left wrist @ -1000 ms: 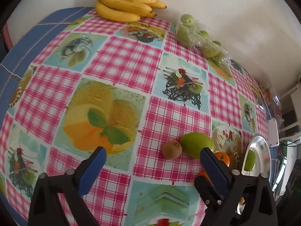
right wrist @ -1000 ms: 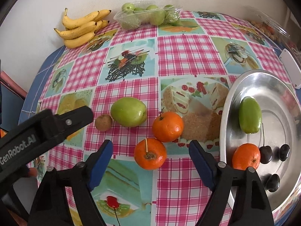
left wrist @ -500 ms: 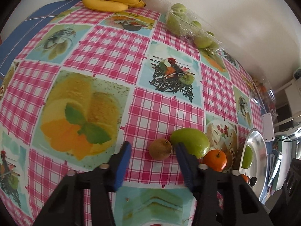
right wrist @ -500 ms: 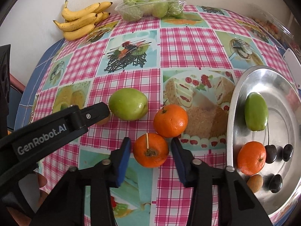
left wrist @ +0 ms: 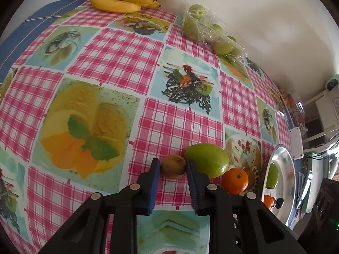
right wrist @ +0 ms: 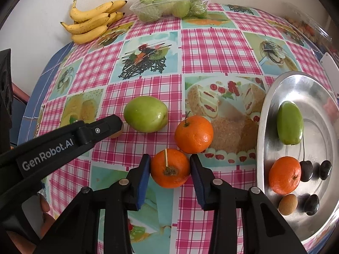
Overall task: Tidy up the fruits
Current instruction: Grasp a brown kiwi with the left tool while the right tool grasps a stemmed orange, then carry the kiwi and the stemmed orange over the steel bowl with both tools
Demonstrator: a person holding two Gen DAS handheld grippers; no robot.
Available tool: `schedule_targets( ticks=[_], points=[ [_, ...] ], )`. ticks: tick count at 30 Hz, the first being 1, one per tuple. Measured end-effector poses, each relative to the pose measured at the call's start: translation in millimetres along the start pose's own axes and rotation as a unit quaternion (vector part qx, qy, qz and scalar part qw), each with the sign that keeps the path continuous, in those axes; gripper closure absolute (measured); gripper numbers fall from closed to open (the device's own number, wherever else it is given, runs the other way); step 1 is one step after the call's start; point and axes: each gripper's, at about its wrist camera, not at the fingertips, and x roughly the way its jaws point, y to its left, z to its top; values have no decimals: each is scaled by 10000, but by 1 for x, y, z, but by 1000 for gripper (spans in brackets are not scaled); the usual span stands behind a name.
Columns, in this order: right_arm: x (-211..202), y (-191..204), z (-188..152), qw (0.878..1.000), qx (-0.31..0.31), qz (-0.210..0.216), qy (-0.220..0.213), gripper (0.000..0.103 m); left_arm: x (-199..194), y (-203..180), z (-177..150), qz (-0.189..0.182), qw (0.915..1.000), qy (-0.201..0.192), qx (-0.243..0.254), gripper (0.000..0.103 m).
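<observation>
My left gripper (left wrist: 172, 168) is shut on a brown kiwi (left wrist: 173, 166) that rests on the checked tablecloth, just left of a large green fruit (left wrist: 207, 160). My right gripper (right wrist: 170, 168) is shut on an orange tangerine (right wrist: 170, 168) on the cloth. A second tangerine (right wrist: 193, 134) sits just behind it. The green fruit (right wrist: 145, 120) lies to the left, with the left gripper's arm (right wrist: 63, 139) beside it. A silver tray (right wrist: 317, 97) at the right holds a small green fruit (right wrist: 289, 125), a tangerine (right wrist: 284, 174), dark cherries and a small brown fruit.
A bunch of bananas (right wrist: 93, 21) and a clear box of green fruits (right wrist: 169, 6) lie at the far edge by the wall. A clear container (right wrist: 307, 27) stands at the far right. The table edge drops off at the left.
Both grippers went from wide open to closed, the left onto the kiwi and the right onto the near tangerine. Both moved forward to their fruit.
</observation>
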Motion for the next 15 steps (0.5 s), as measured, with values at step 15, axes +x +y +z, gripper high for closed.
schedule_targets(
  ticks=[15],
  points=[
    [-44, -5, 5, 9987, 132, 154, -476, 64, -39, -1, 8, -104, 9995, -256, -152, 76]
  ],
)
